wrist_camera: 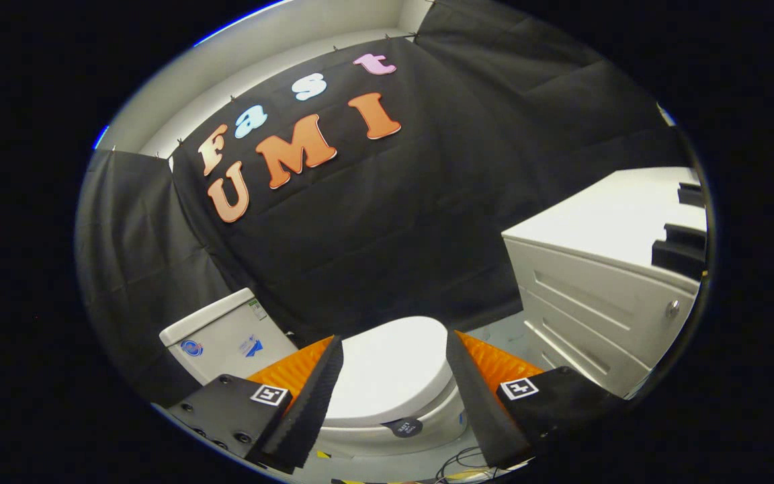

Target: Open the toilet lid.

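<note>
Black cloth [387, 222] hangs as the booth's wall, with a strip of white wall [273, 47] above it at 12 o'clock. A white cabinet [602, 282] with drawers and a round knob [672, 308] stands at 3 o'clock, dark blocks [682, 249] on its top. Low down at 6 o'clock sits the toilet [387, 430], its white lid [390, 370] closed flat on the bowl, and its tank [226, 336] at 8 o'clock carries small stickers. The tongs [394, 363] hover above the lid with both fingers [306, 396] spread wide apart and nothing between them but air, the lid showing through the gap and just ahead. Each finger has a black ribbed pad, an orange side and a square marker [519, 388]. Loose cables [461, 464] lie on the floor beneath the bowl's front.
</note>
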Tool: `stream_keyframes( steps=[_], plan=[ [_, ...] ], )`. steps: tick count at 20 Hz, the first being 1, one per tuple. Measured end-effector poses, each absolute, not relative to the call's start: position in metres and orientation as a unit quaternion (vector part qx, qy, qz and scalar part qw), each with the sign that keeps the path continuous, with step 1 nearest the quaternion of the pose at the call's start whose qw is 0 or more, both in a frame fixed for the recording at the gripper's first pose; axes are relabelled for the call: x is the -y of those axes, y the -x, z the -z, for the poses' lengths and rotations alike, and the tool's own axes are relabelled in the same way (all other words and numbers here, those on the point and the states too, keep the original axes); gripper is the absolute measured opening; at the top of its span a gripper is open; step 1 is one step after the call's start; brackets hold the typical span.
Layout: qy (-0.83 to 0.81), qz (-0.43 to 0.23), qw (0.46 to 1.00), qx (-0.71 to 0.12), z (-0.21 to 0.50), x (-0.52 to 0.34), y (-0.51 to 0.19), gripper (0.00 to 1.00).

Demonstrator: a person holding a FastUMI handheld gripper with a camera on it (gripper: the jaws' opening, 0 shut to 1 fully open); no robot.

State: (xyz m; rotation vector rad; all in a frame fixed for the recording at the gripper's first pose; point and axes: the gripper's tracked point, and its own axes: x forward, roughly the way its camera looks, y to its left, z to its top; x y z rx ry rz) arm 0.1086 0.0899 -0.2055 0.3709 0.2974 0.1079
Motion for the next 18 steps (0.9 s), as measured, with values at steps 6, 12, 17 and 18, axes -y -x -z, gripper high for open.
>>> stream_keyframes(
  steps=[6,12,17,18],
  plan=[
    [-0.224,-0.068,0.954,-0.185,0.255,-0.092,-0.104,0.99],
    [-0.303,-0.093,0.918,-0.240,0.299,-0.114,-0.105,0.99],
    [-0.350,-0.085,0.888,-0.285,0.332,-0.113,-0.106,0.99],
    [-0.362,-0.082,0.880,-0.295,0.338,-0.112,-0.106,0.99]
  ],
)
